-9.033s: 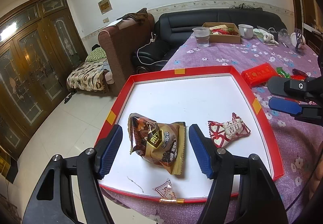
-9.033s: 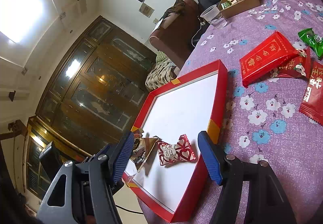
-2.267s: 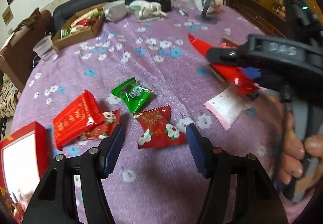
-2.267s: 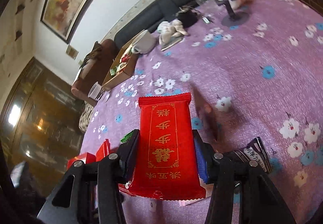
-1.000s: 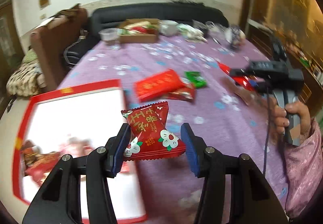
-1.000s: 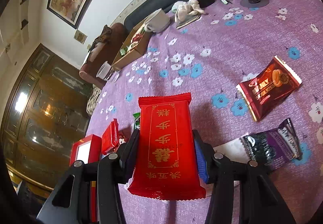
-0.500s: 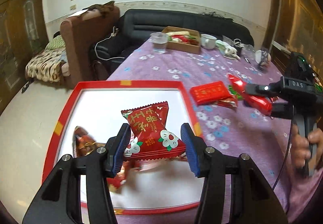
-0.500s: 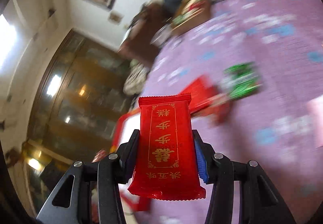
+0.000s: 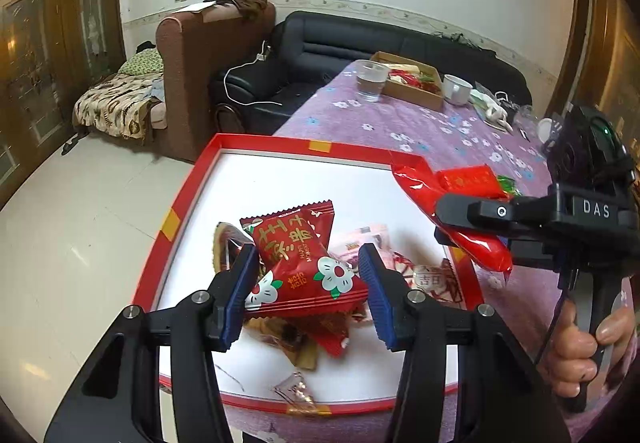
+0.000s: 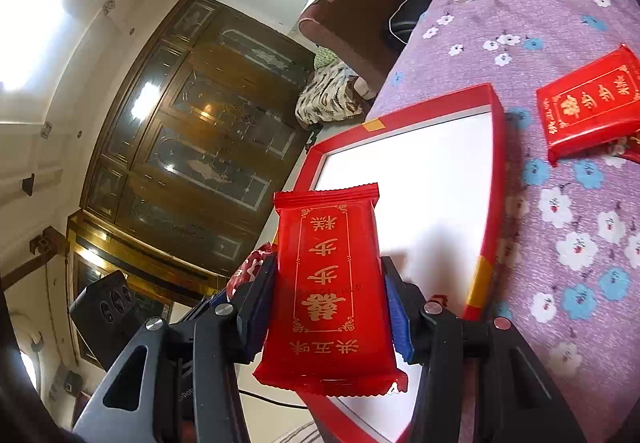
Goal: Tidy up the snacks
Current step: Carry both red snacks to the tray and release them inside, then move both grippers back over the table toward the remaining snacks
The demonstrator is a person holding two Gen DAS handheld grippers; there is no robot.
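Note:
My left gripper (image 9: 306, 293) is shut on a red flower-printed snack packet (image 9: 304, 267), held above the near part of the red-rimmed white tray (image 9: 276, 141). Several wrapped snacks (image 9: 424, 275) lie in the tray beneath it. My right gripper (image 10: 328, 307) is shut on a long red packet with gold lettering (image 10: 328, 283), over the tray's (image 10: 498, 163) near right edge. In the left wrist view the right gripper (image 9: 472, 231) comes in from the right with that red packet (image 9: 452, 219), a hand (image 9: 580, 355) on its handle.
A second red gold-lettered packet (image 10: 588, 103) and a green one (image 9: 506, 183) lie on the purple flowered tablecloth (image 10: 560, 211) right of the tray. A plastic cup (image 9: 370, 85), cardboard box (image 9: 416, 83) and white mug (image 9: 456, 88) stand at the far end. The tray's left side overhangs the floor.
Both grippers have swung left from the loose snacks toward the tray, each carrying its packet. The left one now hangs over the tray's snacks; the right one has reached the tray's right rim.

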